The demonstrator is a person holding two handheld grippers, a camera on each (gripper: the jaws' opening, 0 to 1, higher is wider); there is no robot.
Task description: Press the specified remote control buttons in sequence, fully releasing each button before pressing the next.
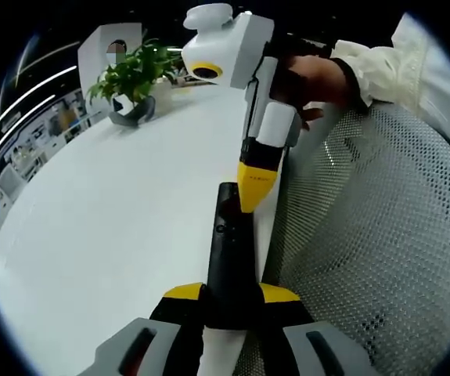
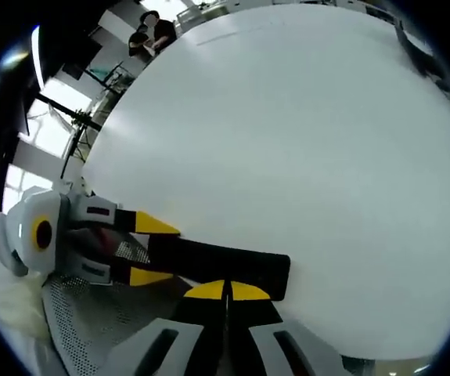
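**Right gripper tip down on the remote's button face**

Right gripper (image 1: 254, 188) comes in from above with its yellow tips drawn together into one point, holding nothing; that point sits on the upper part of the remote control (image 1: 228, 258), just beside the small round buttons near its far end. Whether it is actually depressing a button cannot be told.

Left gripper (image 1: 231, 301) clamps the near end of the remote, one yellow tip on each side of the black body. The remote's long axis runs straight away from the left gripper, and it lies along the edge of the white bench (image 1: 115, 219), beside a mesh chair (image 1: 373, 235). In the right gripper view the remote (image 2: 221, 265) crosses sideways just ahead of the closed tips (image 2: 226, 291).

For the next button, the tip probably has to lift clear and shift along that axis.
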